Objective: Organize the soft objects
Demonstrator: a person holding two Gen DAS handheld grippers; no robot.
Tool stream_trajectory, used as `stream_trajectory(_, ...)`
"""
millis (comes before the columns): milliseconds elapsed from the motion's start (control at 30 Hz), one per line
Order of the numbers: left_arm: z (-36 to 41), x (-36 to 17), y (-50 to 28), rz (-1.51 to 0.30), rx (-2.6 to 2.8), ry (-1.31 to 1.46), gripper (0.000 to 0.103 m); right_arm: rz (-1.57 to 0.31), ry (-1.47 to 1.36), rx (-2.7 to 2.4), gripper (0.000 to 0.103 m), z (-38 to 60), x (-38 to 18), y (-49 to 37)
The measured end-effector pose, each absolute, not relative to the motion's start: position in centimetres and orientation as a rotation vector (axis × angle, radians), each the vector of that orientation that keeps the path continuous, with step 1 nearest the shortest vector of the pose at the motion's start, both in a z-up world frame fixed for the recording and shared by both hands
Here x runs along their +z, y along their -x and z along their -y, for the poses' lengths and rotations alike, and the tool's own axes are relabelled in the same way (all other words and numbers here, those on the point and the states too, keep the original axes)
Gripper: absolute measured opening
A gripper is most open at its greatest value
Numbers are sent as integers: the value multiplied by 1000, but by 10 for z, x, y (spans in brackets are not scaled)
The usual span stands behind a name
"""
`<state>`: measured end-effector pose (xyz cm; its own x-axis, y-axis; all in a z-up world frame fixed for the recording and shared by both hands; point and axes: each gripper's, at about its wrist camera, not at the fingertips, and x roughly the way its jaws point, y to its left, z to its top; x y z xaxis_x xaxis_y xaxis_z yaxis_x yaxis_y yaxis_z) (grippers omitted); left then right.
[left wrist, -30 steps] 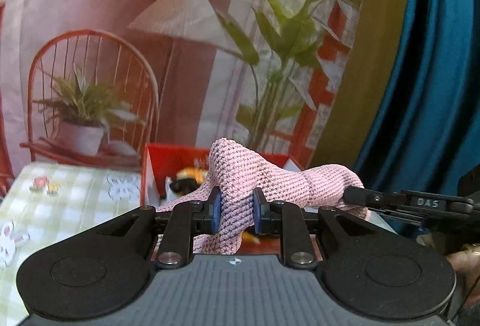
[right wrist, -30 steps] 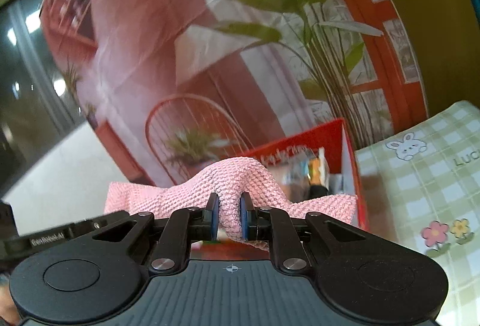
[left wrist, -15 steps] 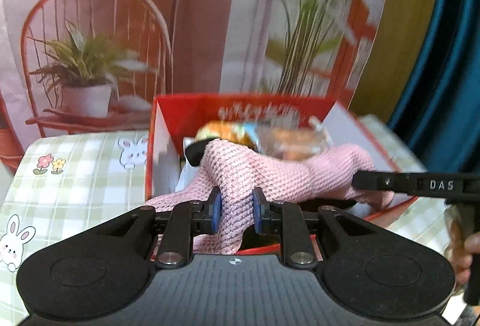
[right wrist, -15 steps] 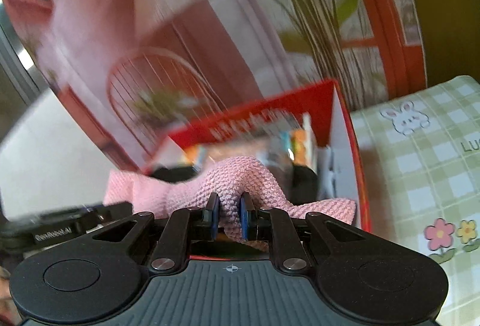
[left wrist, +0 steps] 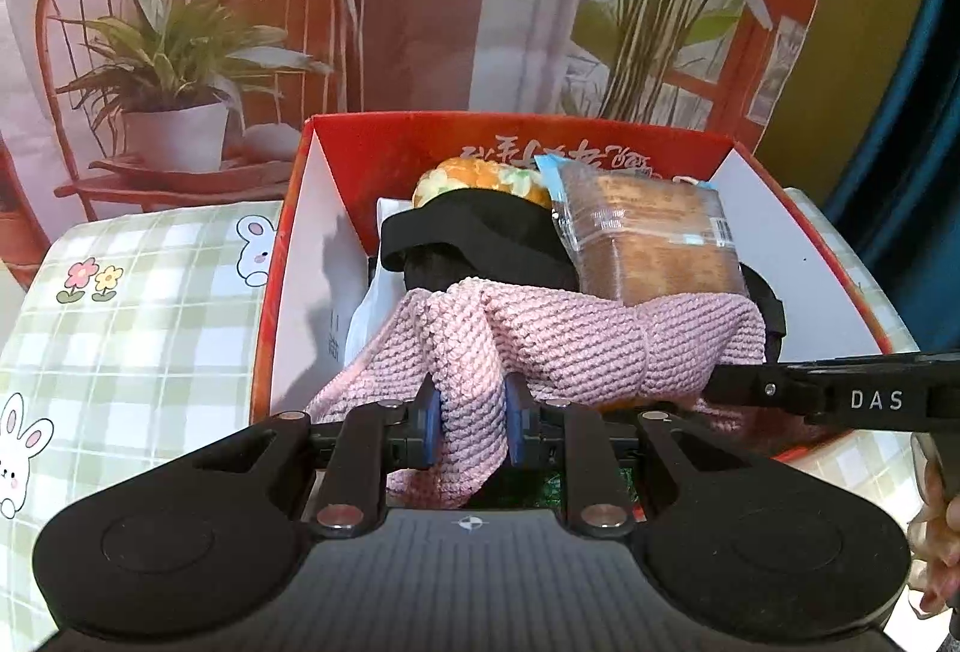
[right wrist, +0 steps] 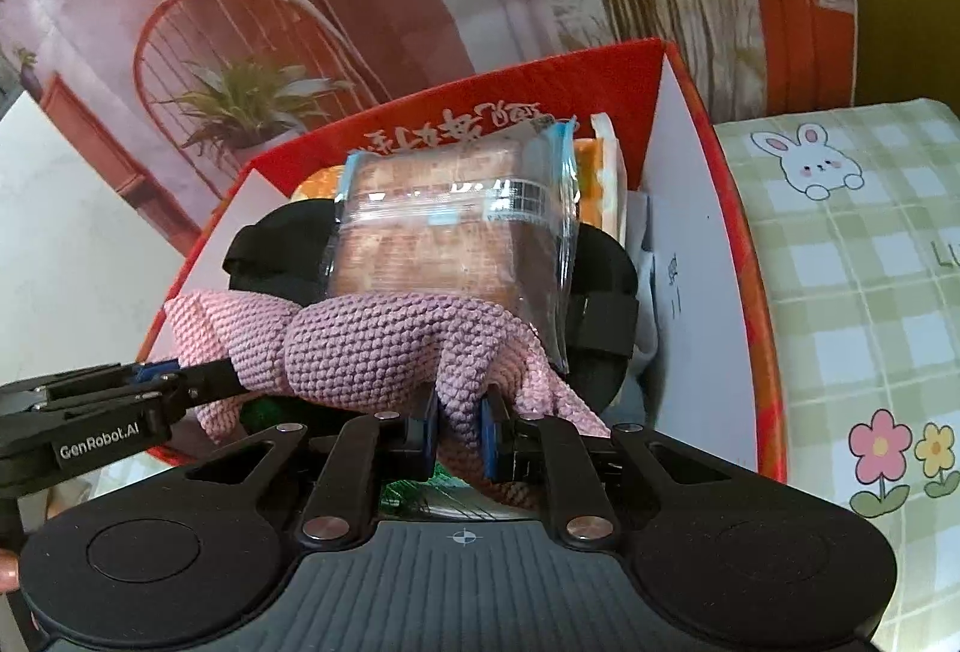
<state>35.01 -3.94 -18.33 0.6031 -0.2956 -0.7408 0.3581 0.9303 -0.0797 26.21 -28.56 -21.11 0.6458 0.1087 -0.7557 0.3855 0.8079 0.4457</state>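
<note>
- The pink knitted cloth (left wrist: 576, 346) is held at two places, over the near part of the red box (left wrist: 510, 145).
- The left gripper (left wrist: 468, 427) is closed tight on a fold near one end of the cloth, and the right gripper (right wrist: 461, 433) is closed tight on a fold near the other end.
- The cloth is stretched between them and lies against the wrapped bread (right wrist: 450, 232) and a black soft thing (left wrist: 474, 238) already packed in the box.
- The step in hand looks like putting the cloth into the box, on top of the other things.
- Both ends should be lowered together, so the cloth is laid flat and not bunched.
- The bread should not be pressed hard, because it can be squashed.
- The loose end at the near edge should be tucked inside, so nothing is left hanging over the wall.
- The grip should be let go only when the cloth is resting on the pile.
- The box stands on a green checked tablecloth (right wrist: 840, 292).
</note>
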Motion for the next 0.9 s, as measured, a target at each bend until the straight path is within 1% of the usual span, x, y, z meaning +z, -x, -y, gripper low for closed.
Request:
stream_trajectory(167,31,-186,-342,-875,-421,-54,23,-882,-590,-171,13,283,-207,-258)
stream_trajectory(300,24,-181,-335,-869,-424,-34,23,-878,-585,-163,14,287,-202,-250)
stream_trajectory(400,25,-178,-331,-849,-404,-66,29,-869,-548,-159,19,281,-199,-247)
stream_trajectory(433,26,-176,-329,-842,-402,-71,35,-857,-540,-162,23,279,-197,-245)
stream_trajectory(467,26,-174,-327,-833,-403,-71,44,-843,-540,-163,28,278,-195,-243)
stream_trajectory(500,27,-172,-325,-823,-403,-73,49,-832,-542,-166,29,277,-193,-241)
stream_trajectory(567,28,-166,-319,-787,-398,-90,71,-810,-528,-176,32,274,-187,-238)
stream_trajectory(600,28,-162,-316,-770,-389,-102,76,-803,-513,-179,34,273,-184,-236)
stream_trajectory(667,30,-154,-309,-732,-361,-132,93,-785,-486,-187,52,269,-177,-231)
stream_trajectory(733,29,-146,-303,-698,-331,-143,98,-773,-461,-187,62,265,-169,-225)
stream_trajectory(800,26,-138,-299,-679,-305,-138,100,-761,-428,-192,68,260,-161,-221)
stream_trajectory(867,25,-130,-293,-664,-282,-138,101,-745,-395,-210,84,256,-153,-215)
stream_trajectory(900,23,-127,-289,-653,-266,-147,101,-737,-387,-216,89,255,-149,-213)
